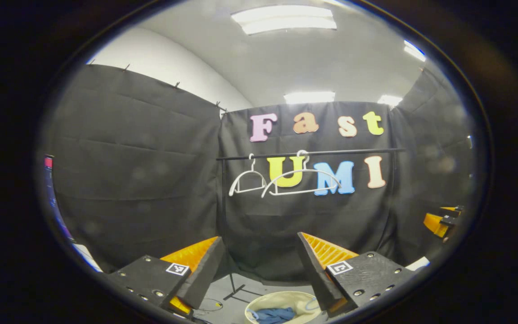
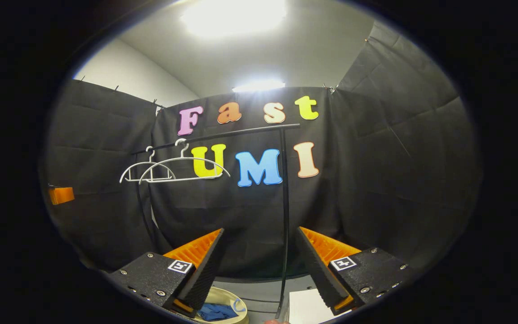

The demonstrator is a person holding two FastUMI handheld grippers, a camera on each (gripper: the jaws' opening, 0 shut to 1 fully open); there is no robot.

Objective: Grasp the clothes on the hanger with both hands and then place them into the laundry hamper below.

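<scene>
While both claws hang released, fingers spread on nothing, the blue clothes (image 1: pixel 273 315) lie bunched in the laundry hamper (image 1: pixel 263 300) on the floor below the rail (image 1: pixel 308 153). Two bare white hangers (image 1: pixel 301 180) hang from that rail. Left claw (image 1: pixel 259 270), right claw (image 2: pixel 259 265).

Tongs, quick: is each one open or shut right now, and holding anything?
Left tongs: open, holding nothing.
Right tongs: open, holding nothing.
Crumpled blue cloth garment lies in the round cream laundry hamper; two white wire hangers hang bare.
</scene>
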